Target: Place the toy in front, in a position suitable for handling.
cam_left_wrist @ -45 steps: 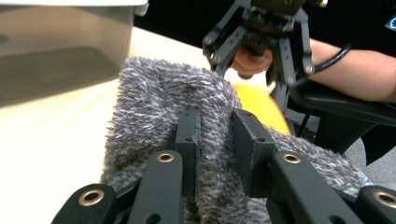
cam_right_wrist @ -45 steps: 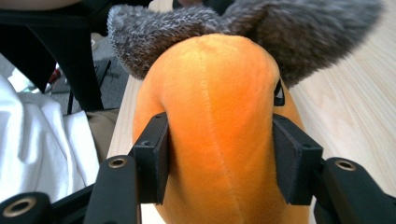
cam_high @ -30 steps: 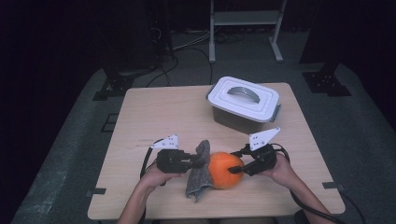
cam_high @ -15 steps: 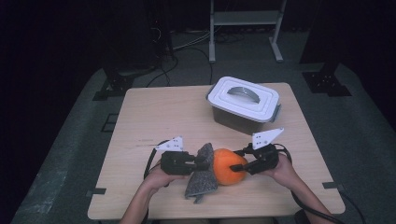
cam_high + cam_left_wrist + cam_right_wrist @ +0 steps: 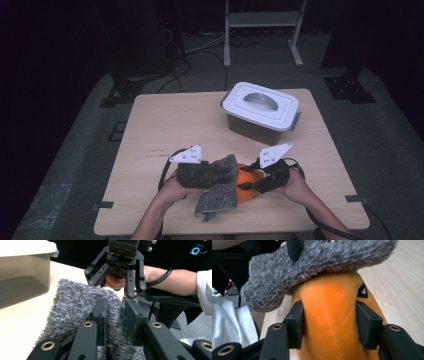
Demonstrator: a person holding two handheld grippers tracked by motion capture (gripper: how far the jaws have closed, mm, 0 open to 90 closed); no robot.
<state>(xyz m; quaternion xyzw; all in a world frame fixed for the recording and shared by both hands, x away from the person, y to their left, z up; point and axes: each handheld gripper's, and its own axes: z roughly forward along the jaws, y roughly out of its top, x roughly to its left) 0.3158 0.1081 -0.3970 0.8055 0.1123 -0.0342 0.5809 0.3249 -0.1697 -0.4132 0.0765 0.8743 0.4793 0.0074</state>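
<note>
Near the table's front edge my left gripper is shut on a grey fuzzy cloth. The cloth bunches between its two black jaws and drapes over an orange plush toy. My right gripper is shut on that orange plush toy, both pads pressed into its sides. In the right gripper view the cloth lies across the top of the toy. The left gripper view shows the right gripper facing it from just beyond the cloth.
A lidded plastic box with a white lid and grey handle stands at the back right of the wooden table. Cables trail from both grippers off the front edge. A dark floor with stands surrounds the table.
The left gripper has lifted the cloth and carried it right, over the orange toy. The toy is now largely covered. The right gripper has held its place and grip.
</note>
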